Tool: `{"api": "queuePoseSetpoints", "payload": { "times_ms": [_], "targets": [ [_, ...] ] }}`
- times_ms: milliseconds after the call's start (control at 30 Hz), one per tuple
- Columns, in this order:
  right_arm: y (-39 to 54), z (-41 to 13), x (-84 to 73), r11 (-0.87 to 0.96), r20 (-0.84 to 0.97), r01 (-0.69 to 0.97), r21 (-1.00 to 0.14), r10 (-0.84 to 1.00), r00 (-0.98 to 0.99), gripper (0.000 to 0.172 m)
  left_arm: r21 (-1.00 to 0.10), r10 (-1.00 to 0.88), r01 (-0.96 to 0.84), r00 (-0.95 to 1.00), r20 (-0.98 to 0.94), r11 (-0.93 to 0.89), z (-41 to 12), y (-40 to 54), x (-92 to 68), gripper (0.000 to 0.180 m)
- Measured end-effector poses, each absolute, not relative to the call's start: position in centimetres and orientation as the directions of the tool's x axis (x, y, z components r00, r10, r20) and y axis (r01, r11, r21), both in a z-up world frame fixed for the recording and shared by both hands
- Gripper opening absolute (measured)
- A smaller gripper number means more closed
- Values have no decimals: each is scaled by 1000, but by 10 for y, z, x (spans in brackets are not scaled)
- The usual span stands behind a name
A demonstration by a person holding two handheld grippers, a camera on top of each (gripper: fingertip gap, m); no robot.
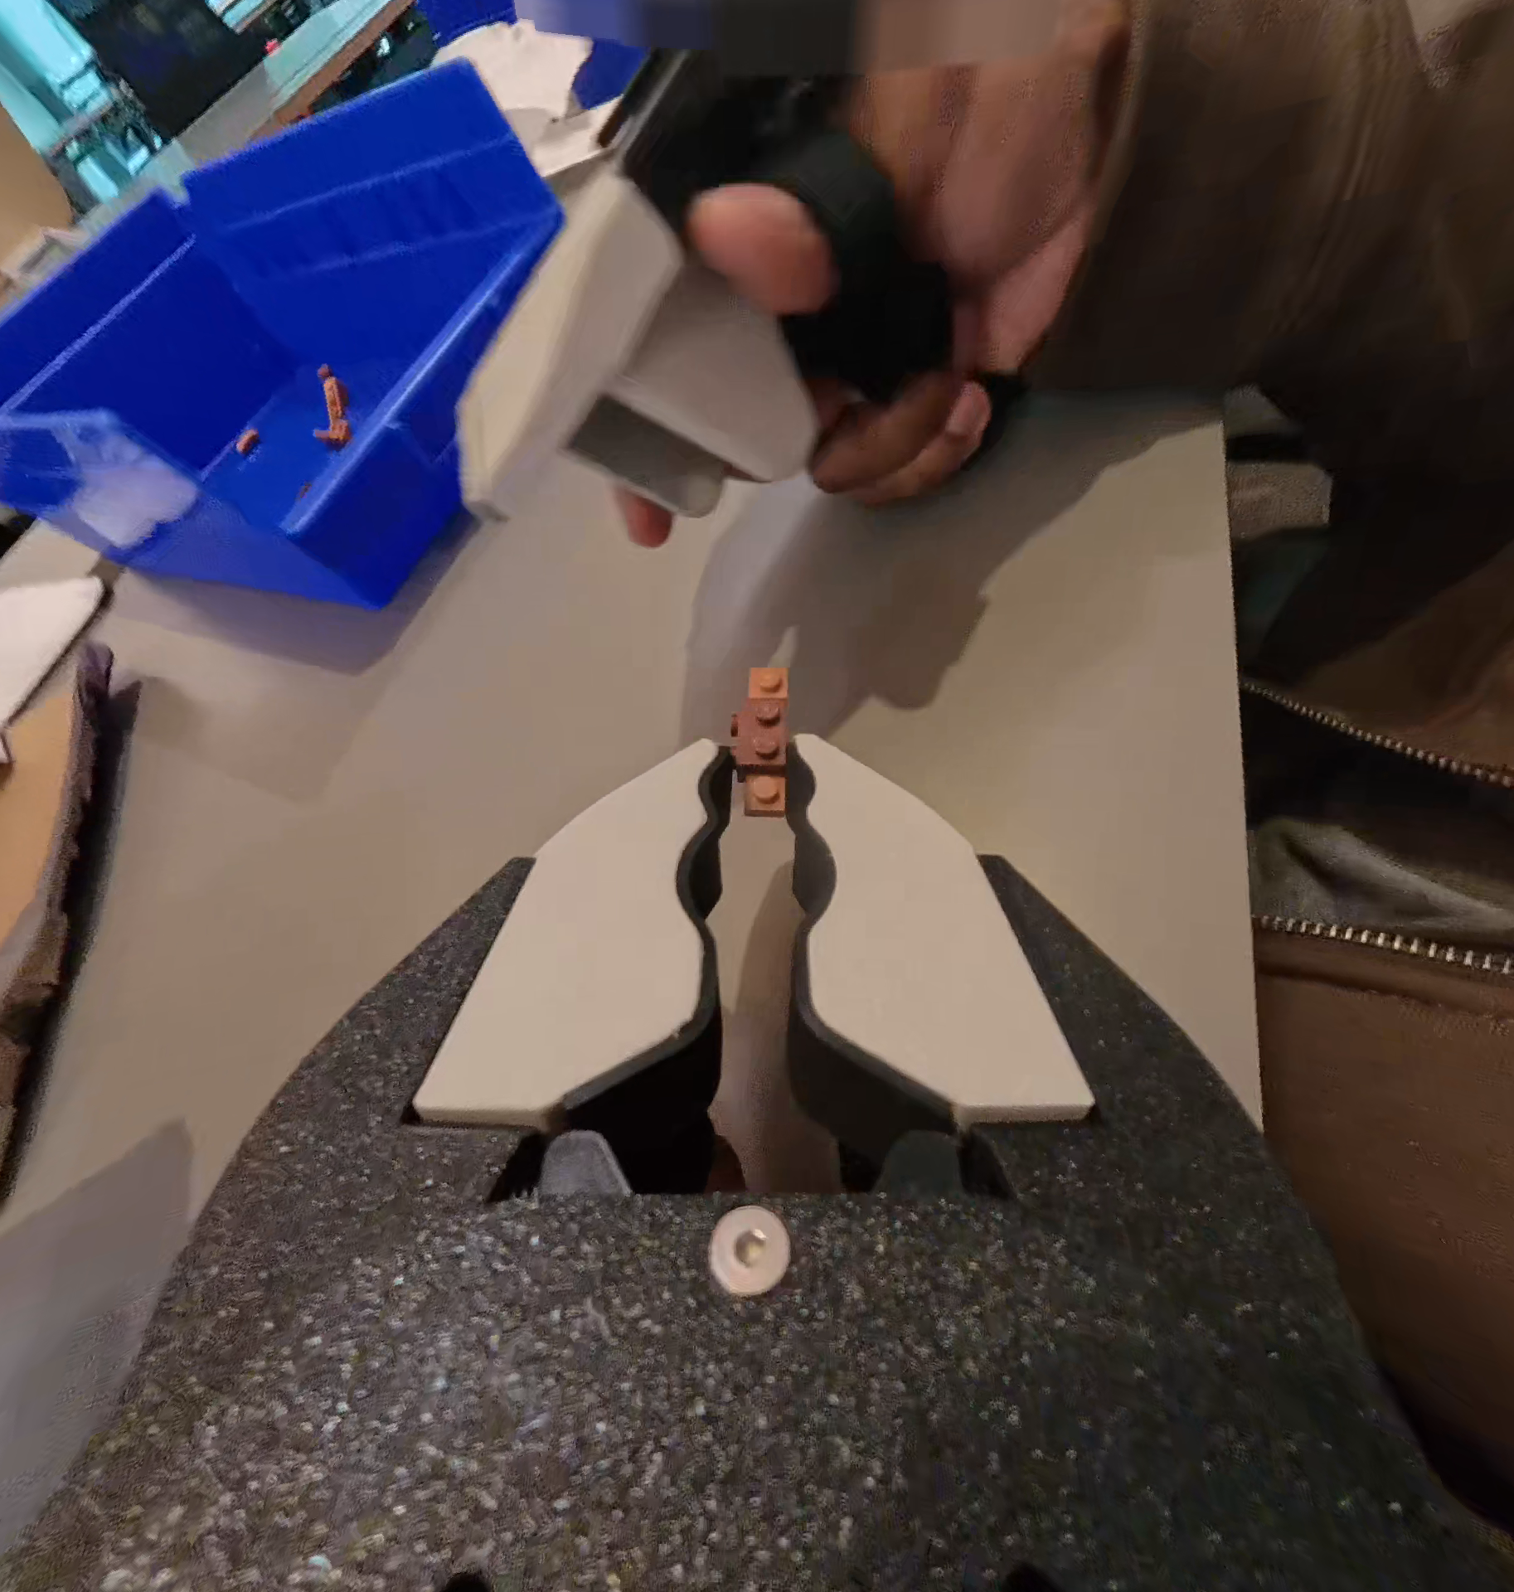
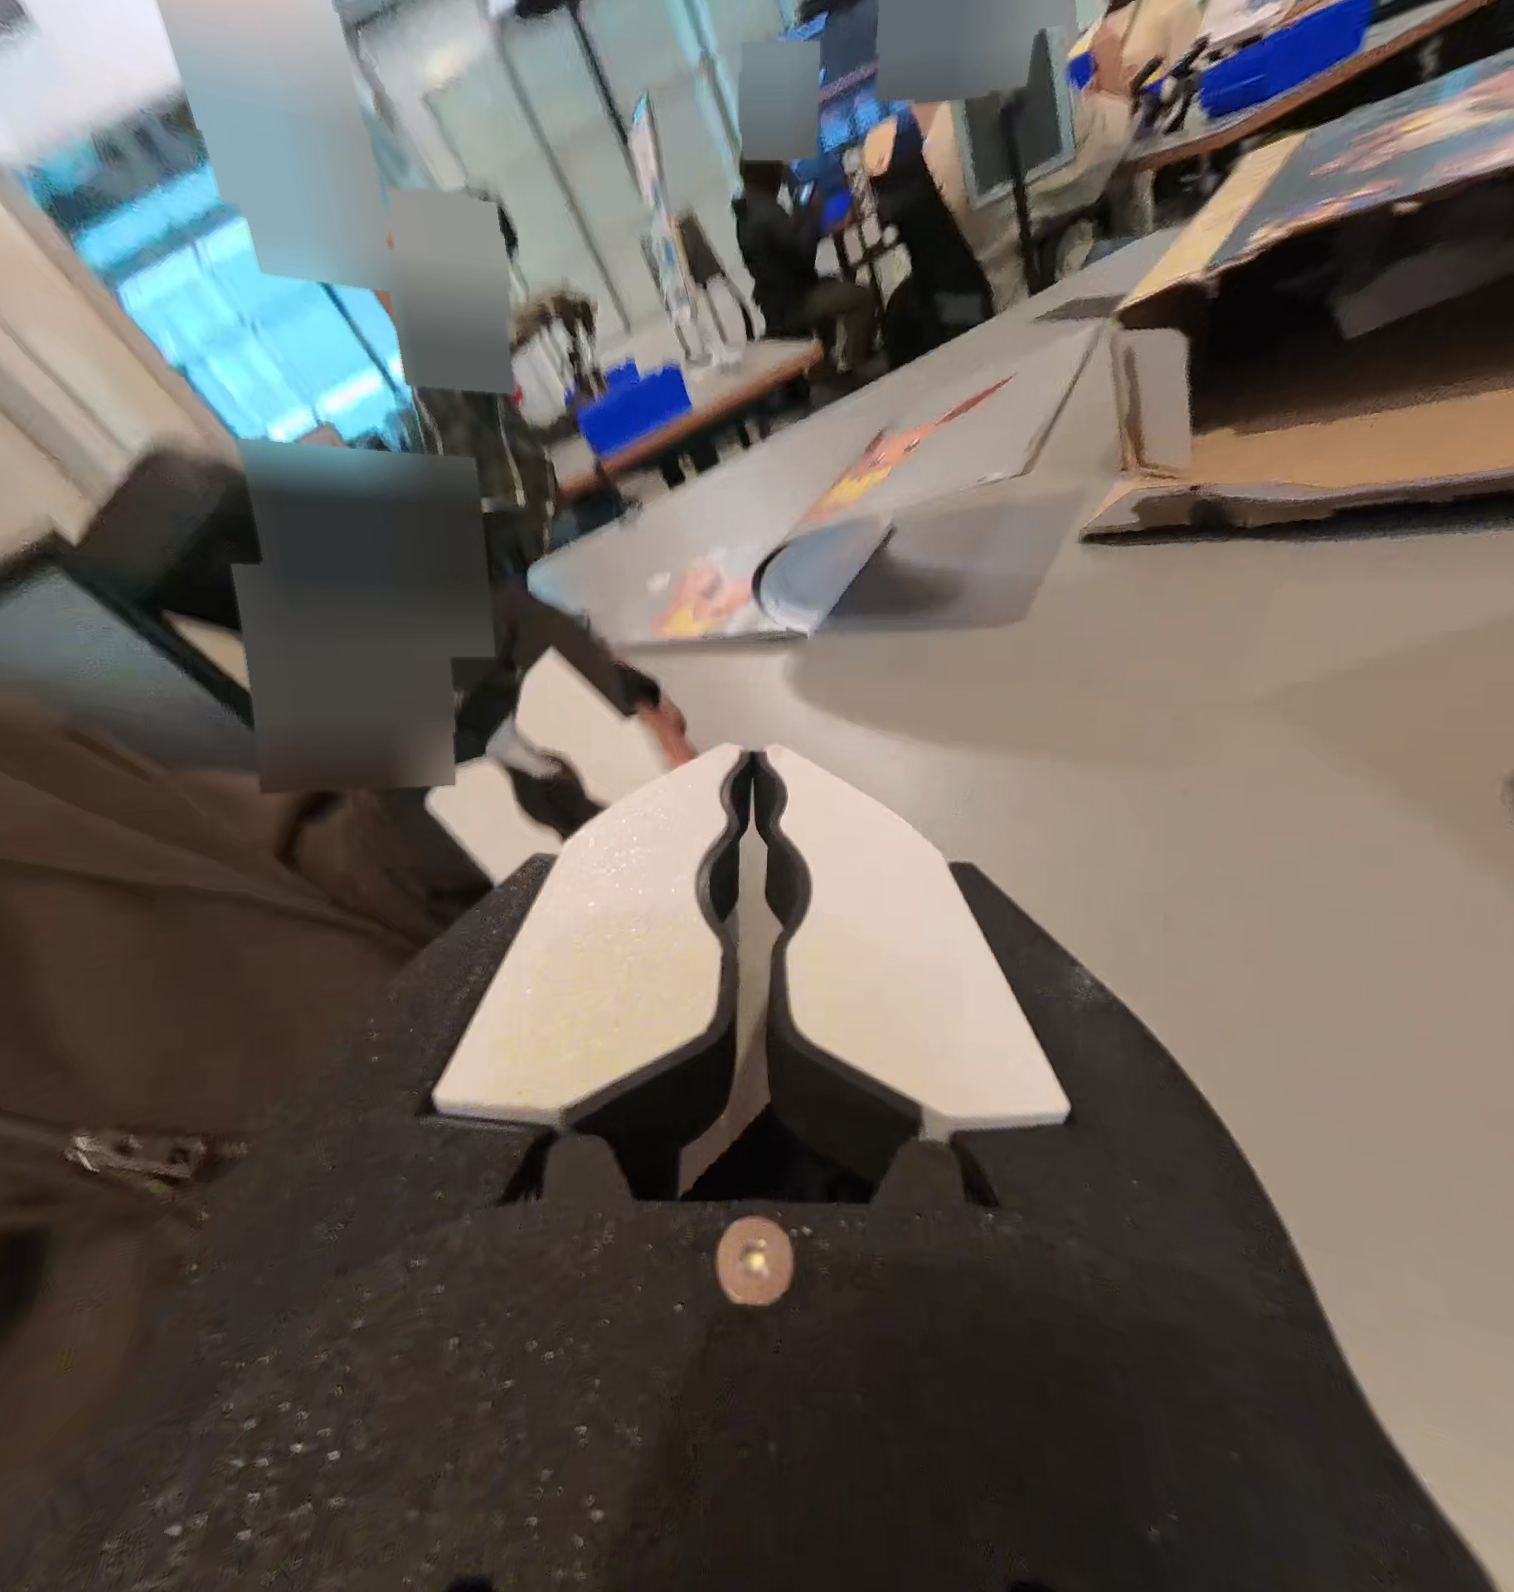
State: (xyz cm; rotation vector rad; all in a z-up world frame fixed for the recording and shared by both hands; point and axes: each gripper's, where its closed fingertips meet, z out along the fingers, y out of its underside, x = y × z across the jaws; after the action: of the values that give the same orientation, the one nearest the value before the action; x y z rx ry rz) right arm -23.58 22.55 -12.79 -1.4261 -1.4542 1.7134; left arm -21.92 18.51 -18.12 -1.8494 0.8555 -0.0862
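My left gripper point(image 1: 758, 758) is shut on a small stack of brown and orange stud bricks point(image 1: 766, 743). The stack stands upright between the fingertips and sticks out past them, above the grey table point(image 1: 478, 775). My right gripper point(image 2: 753, 758) is shut, its pads together with nothing between them. In the left wrist view the right gripper's grey body point(image 1: 633, 345) is held by a hand near a blue bin point(image 1: 245, 284). In the right wrist view the left gripper point(image 2: 555, 732) shows at the left with the brick stack point(image 2: 672, 732) at its tip.
The blue bin holds a few small brown pieces point(image 1: 333, 405). An open cardboard box point(image 2: 1339, 413) and a picture booklet point(image 2: 822, 534) lie farther back on the table. Torn cardboard point(image 1: 13, 861) lies at the left. A person's brown jacket point(image 1: 1382, 1120) is at the table's right edge. Left tips to right tips: about 7 centimeters.
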Motion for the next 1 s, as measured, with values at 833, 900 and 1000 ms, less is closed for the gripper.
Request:
{"api": "queuePoseSetpoints", "payload": {
  "times_ms": [833, 900, 1000],
  "targets": [
    [174, -176, -225, 431, 229, 269, -861, 802, -552, 13, -847, -621, -480, 742, -253, -229, -183, 178, -224, 12],
    [175, -176, -226, 423, 224, 271, -865, 807, -547, 10, -847, -624, -480, 740, -251, -228, -183, 178, -224, 12],
    [175, -176, -226, 422, 221, 270, -865, 805, -551, 9, -848, -627, -479, 738, -248, -228, -183, 177, -223, 12]
  ]
}}
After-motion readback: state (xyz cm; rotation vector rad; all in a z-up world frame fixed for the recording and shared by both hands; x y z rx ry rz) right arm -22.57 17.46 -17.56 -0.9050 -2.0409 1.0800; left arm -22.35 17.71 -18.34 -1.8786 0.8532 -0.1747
